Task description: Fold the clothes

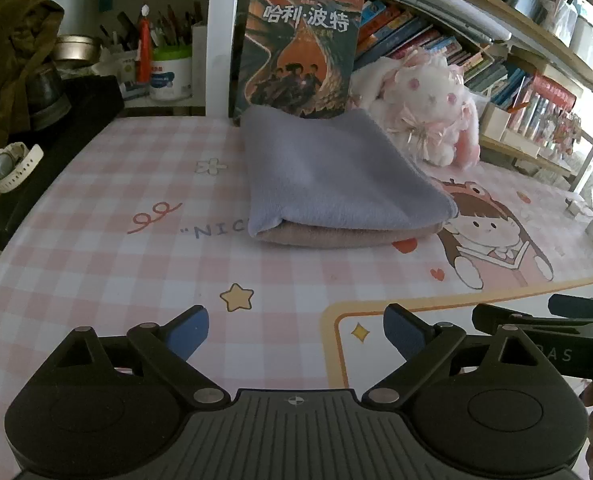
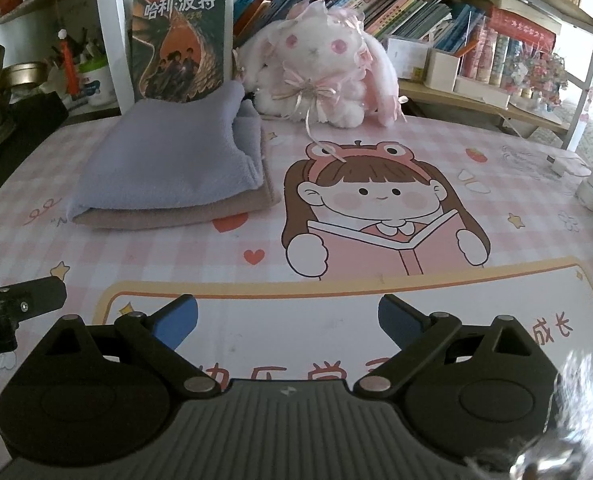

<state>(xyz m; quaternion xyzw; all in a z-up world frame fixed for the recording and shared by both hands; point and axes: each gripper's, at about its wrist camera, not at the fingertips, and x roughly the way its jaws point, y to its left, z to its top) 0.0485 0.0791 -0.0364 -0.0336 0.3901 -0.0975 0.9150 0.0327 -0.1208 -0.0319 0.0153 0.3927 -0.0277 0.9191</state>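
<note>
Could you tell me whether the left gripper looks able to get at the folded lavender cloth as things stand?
Probably yes. The left gripper is open and empty, and only bare checked mat lies between its fingers and the folded lavender cloth, which rests on a beige cloth. Nothing blocks a straight approach.

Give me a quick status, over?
Left tool and right tool open, empty. Lilac cloth folded atop beige cloth. Nothing between.
</note>
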